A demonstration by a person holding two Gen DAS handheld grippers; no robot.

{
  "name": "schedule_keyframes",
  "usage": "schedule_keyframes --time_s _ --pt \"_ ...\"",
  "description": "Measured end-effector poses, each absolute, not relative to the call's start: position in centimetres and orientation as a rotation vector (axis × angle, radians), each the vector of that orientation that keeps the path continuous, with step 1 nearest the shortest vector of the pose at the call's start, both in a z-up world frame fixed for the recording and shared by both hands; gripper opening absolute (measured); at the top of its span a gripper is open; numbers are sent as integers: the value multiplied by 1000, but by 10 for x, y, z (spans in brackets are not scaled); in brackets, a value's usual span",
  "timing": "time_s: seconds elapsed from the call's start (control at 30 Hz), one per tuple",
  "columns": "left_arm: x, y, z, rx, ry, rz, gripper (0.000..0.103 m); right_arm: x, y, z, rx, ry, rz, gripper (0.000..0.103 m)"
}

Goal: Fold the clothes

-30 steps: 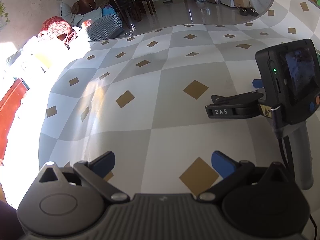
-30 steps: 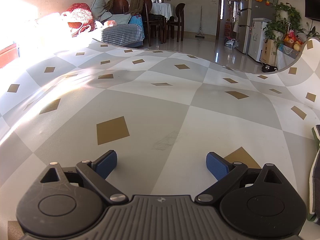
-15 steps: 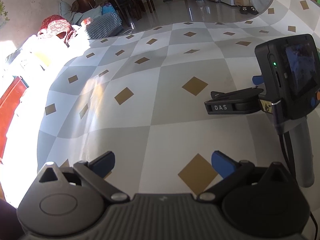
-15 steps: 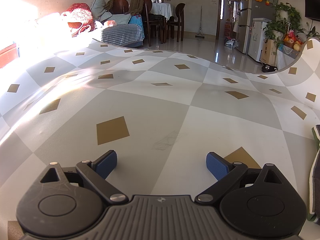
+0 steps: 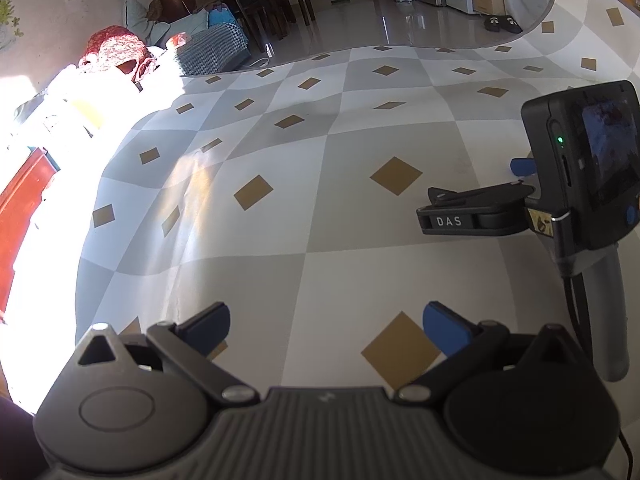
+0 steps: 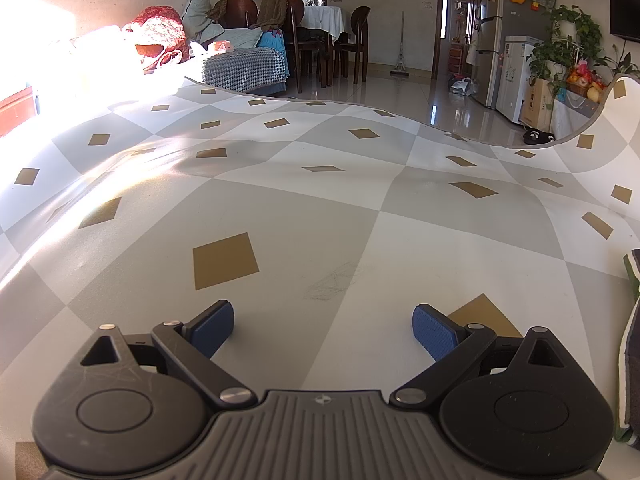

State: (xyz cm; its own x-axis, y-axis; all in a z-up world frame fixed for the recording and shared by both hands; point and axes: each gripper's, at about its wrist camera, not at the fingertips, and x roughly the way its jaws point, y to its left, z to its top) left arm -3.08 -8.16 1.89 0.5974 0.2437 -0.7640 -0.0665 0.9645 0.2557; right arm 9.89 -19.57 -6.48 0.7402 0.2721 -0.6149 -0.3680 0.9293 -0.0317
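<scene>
Tools (image 5: 326,326) (image 6: 323,326) spread, empty, garment (image 6: 632,344) beside

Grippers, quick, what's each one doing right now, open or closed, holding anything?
Left gripper: open, holding nothing.
Right gripper: open, holding nothing.

Blown-out sunlight glare at left; fisheye-bent edges; sharp focus.

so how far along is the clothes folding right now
Nothing looks folded yet. Both the left gripper and the right gripper are open and empty above the checkered table cover. The only cloth near the work area is a dark garment with a pale edge at the right border of the right wrist view, untouched. Picking it up, spreading it and folding all remain.
</scene>
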Motion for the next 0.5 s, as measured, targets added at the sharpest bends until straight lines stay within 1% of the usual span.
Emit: schedule_keyframes --time_s 0.5 --pt "-21 -83 25 184 915 178 103 99 -196 -65 -155 649 352 97"
